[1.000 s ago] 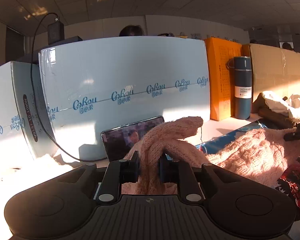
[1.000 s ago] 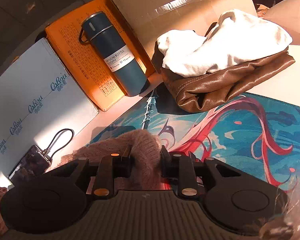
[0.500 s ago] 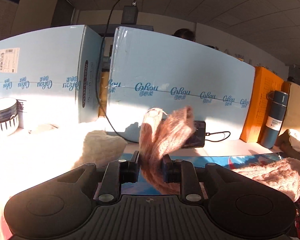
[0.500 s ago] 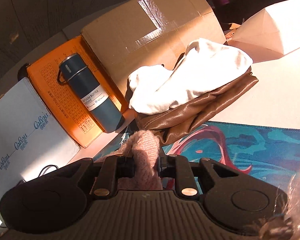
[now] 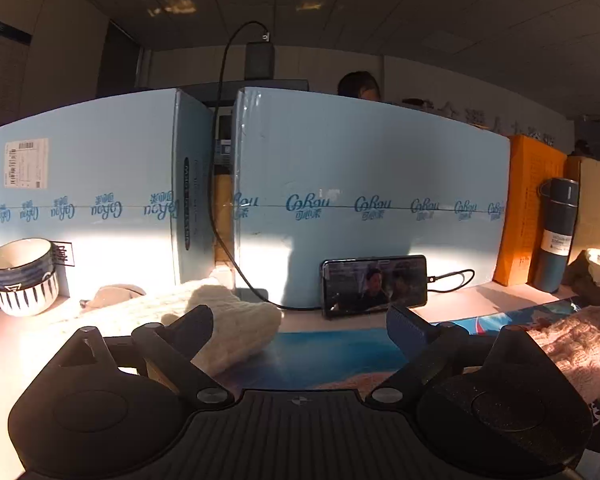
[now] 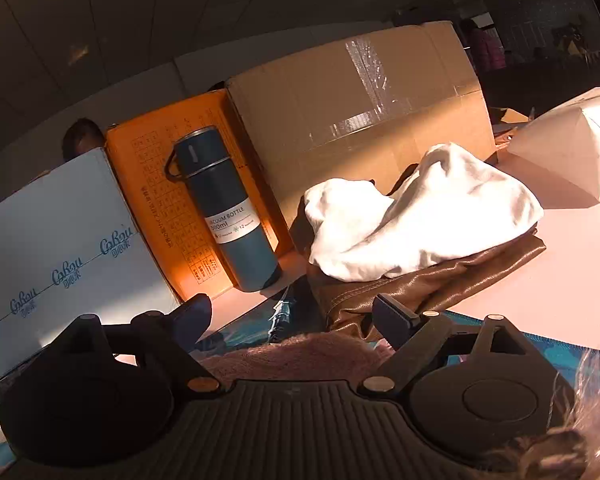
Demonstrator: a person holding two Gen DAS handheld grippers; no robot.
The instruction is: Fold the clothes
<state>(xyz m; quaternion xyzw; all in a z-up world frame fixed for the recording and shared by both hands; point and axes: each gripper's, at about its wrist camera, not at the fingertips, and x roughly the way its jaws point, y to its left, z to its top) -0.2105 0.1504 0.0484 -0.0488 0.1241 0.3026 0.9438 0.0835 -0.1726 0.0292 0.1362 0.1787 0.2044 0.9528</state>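
Fuzzy knit sweater — glossy leather jacket.

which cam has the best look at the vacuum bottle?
Right wrist. The vacuum bottle stands large and near centre, its label readable, against the orange box. The left wrist view shows it small and distorted at the right edge.

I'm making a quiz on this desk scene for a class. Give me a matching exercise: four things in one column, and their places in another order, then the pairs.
Things:
1. phone
2. white cloth
3. bottle
4. striped bowls

Places:
A. on the brown leather garment
B. upright in front of the orange box
C. far left of the desk
D. leaning on the pale blue box

Pairs: 1-D, 2-A, 3-B, 4-C
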